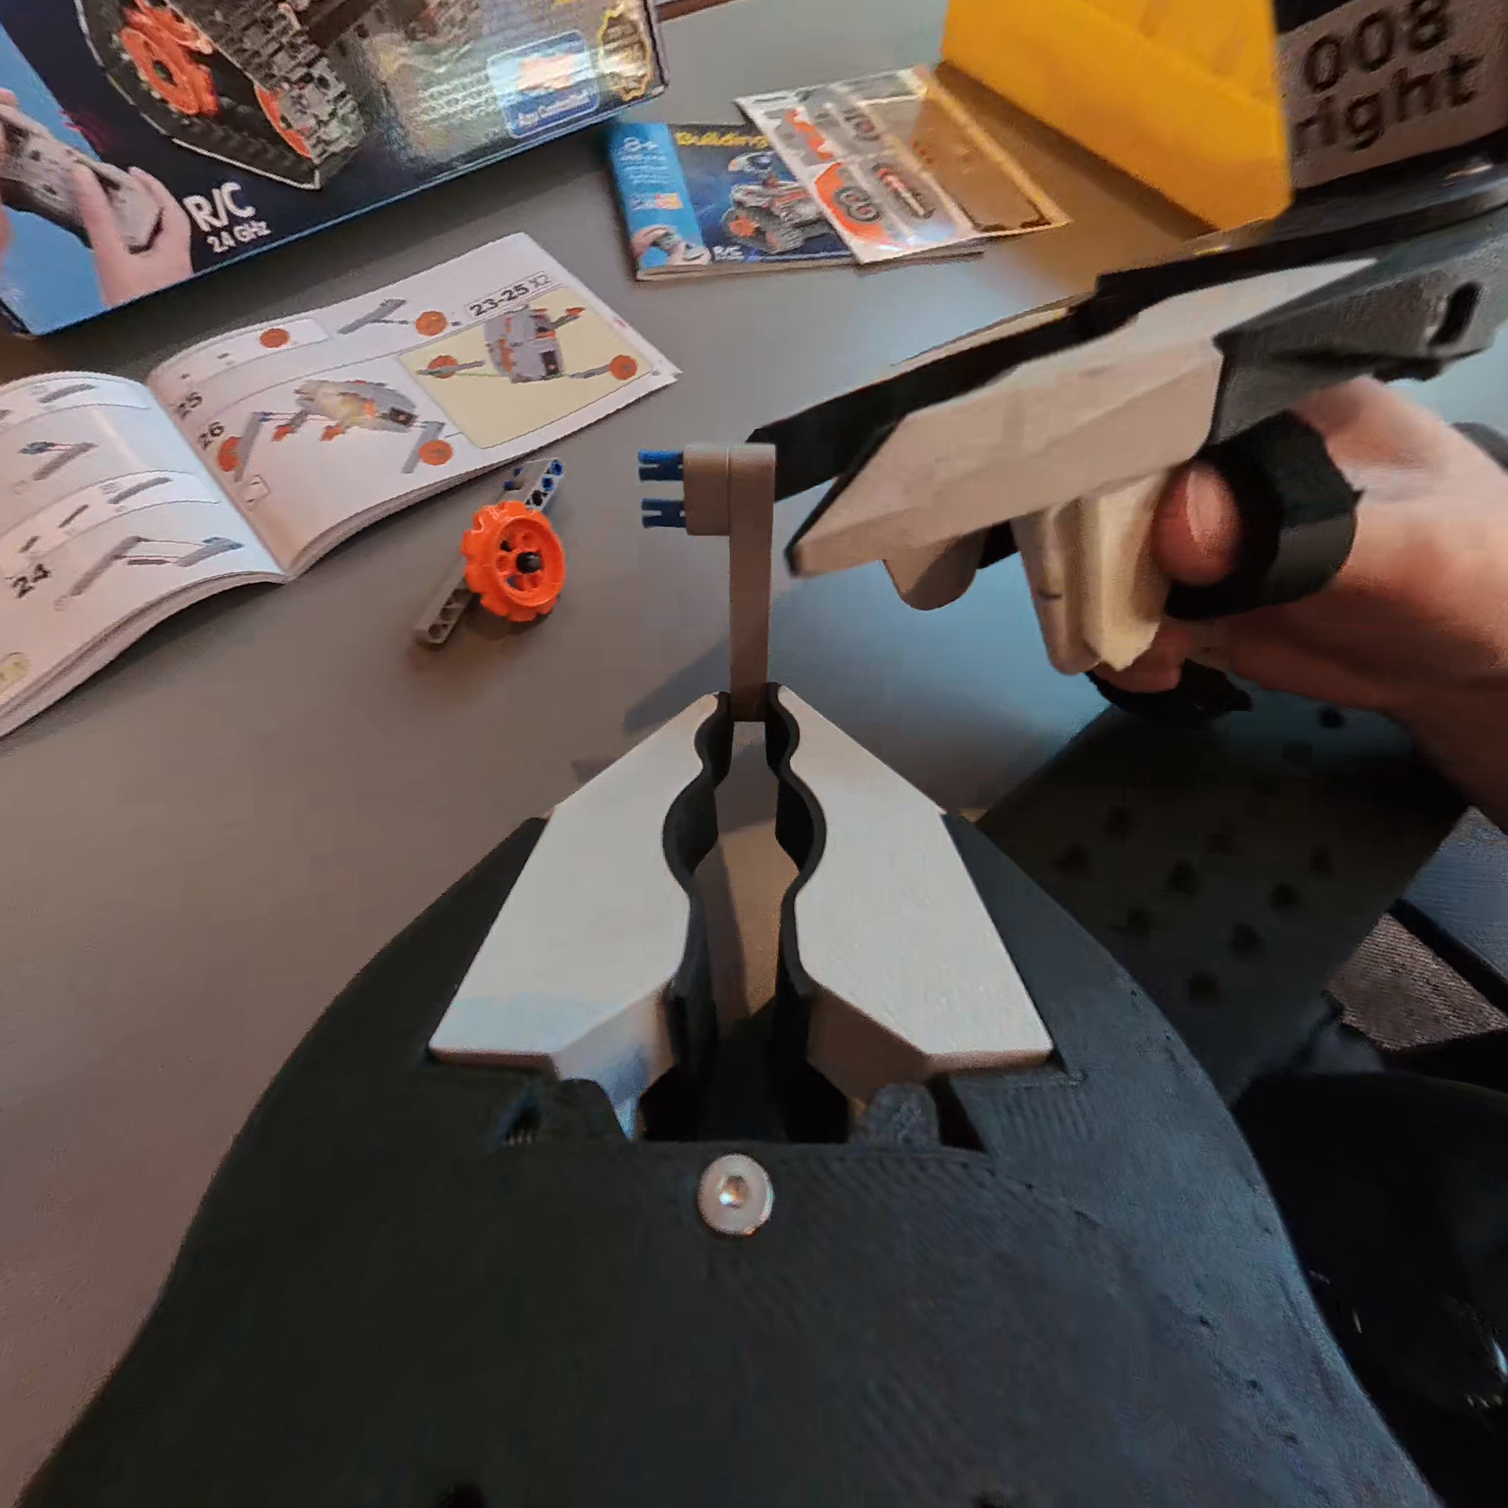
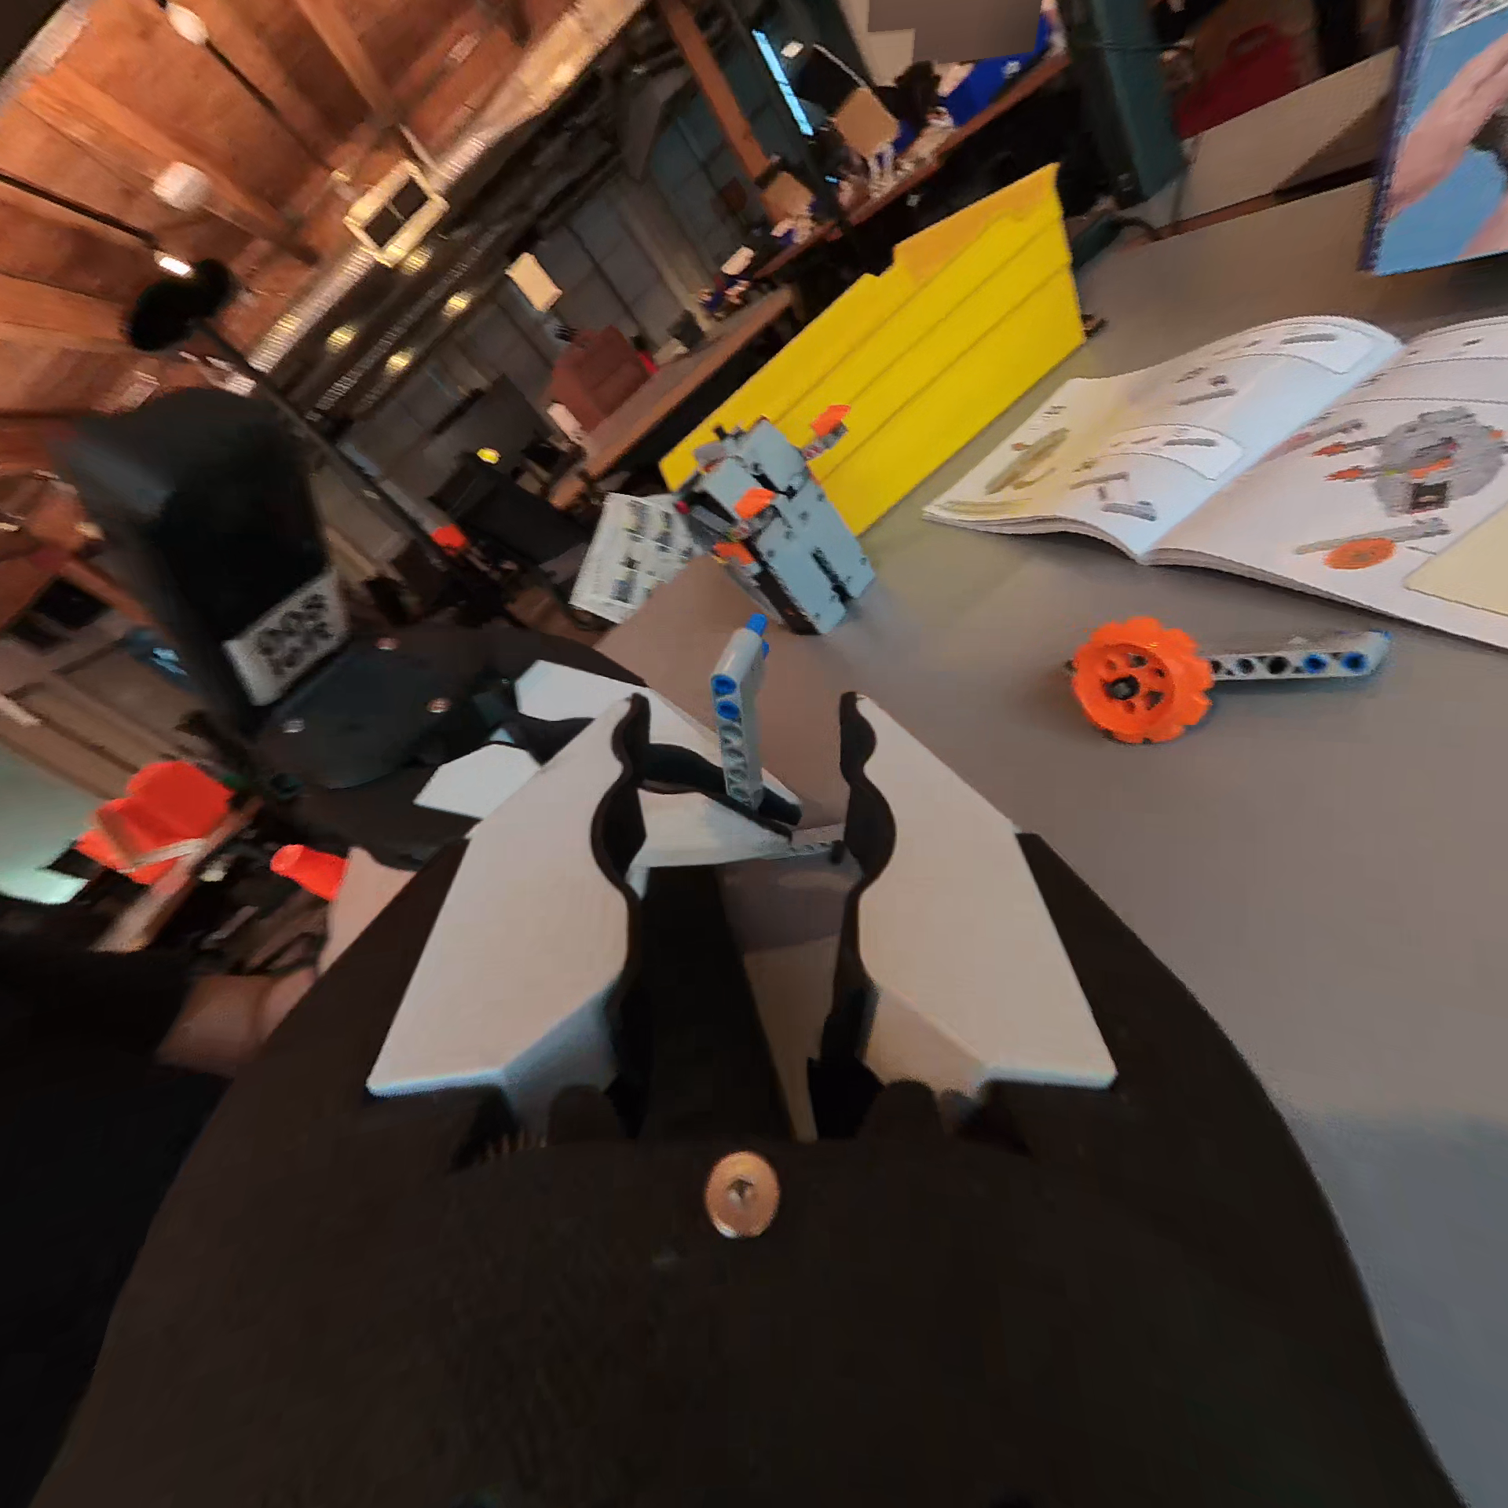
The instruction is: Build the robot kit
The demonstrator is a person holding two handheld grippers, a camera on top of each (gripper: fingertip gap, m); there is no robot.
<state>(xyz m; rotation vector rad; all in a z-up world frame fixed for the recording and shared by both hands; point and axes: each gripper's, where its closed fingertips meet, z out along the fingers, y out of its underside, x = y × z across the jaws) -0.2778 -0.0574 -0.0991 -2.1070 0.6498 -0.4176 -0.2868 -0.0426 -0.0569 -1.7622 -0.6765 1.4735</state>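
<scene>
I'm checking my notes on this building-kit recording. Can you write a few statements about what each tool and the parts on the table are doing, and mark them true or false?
1. The left tool is shut on a grey beam that carries blue pins. True.
2. The right tool clamps the orange wheel. False: its jaws stand open and empty, and the wheel lies apart on the table.
3. The orange wheel is fixed to a grey holed beam. True.
4. The instruction booklet lies closed. False: it lies open.
5. The yellow bin rests on the floor. False: it stands on the table.
</scene>
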